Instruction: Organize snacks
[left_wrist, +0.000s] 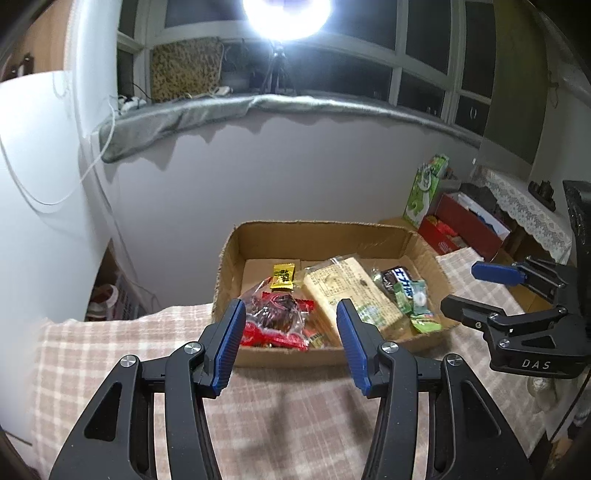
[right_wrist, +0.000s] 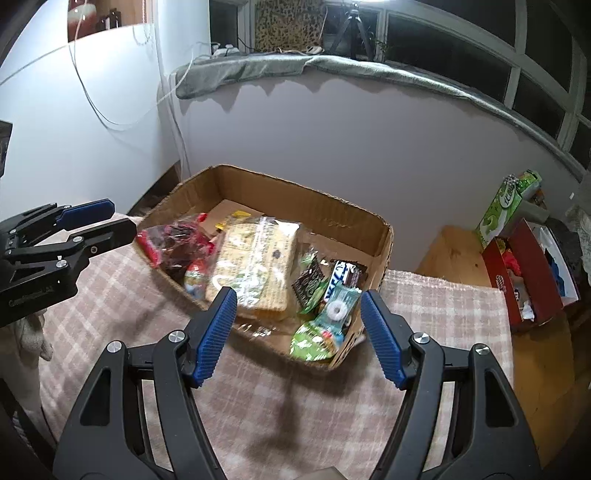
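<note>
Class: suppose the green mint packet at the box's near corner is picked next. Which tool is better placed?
Probably right. The right tool, open, frames the green mint packet directly; the left tool, also open, faces the red packet instead.

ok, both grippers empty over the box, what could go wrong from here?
1. Snacks overlap: grabbing the red bag may drag the cracker pack along.
2. The box is light cardboard; a finger catching its wall could shove it across the cloth.
3. The left gripper and right gripper sit close, so collision is possible.

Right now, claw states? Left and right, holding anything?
Left claw: open, empty, in front of the cardboard box of snacks.
Right claw: open, empty, at the box's near corner.
</note>
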